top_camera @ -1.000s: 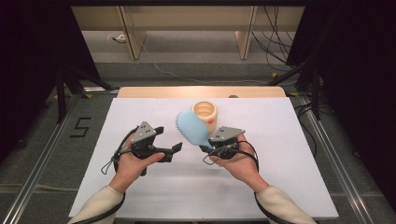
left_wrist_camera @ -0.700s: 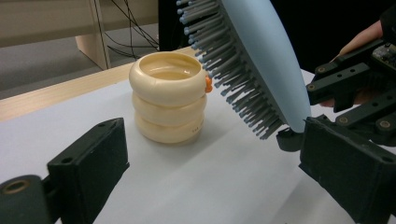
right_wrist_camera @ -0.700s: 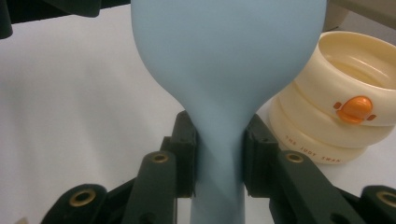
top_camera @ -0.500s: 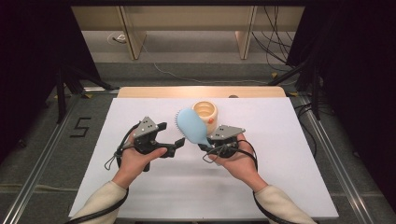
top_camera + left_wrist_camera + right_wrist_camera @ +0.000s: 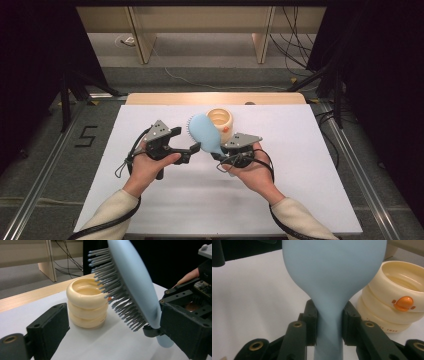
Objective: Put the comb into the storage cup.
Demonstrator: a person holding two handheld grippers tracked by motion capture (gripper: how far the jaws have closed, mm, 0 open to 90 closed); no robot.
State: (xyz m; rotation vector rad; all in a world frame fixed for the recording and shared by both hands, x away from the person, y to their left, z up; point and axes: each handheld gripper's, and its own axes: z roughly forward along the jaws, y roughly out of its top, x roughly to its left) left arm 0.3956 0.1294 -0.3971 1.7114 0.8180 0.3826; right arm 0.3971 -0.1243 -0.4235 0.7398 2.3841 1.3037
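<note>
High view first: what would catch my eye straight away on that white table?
The pale blue hairbrush, held up near the table's middle: the right gripper clamps its handle and its bristles face the left gripper, whose jaws stand open beside it. Just behind the brush sits a cream ribbed cup with a small orange duck mark, standing upright on the white table.

I work in a lab recording bay: my white-topped desk (image 5: 310, 165) stands on grey carpet marked with a black taped "5" (image 5: 86, 136), between black curtains (image 5: 385, 90), loose black cables (image 5: 295, 30) trailing behind.
</note>
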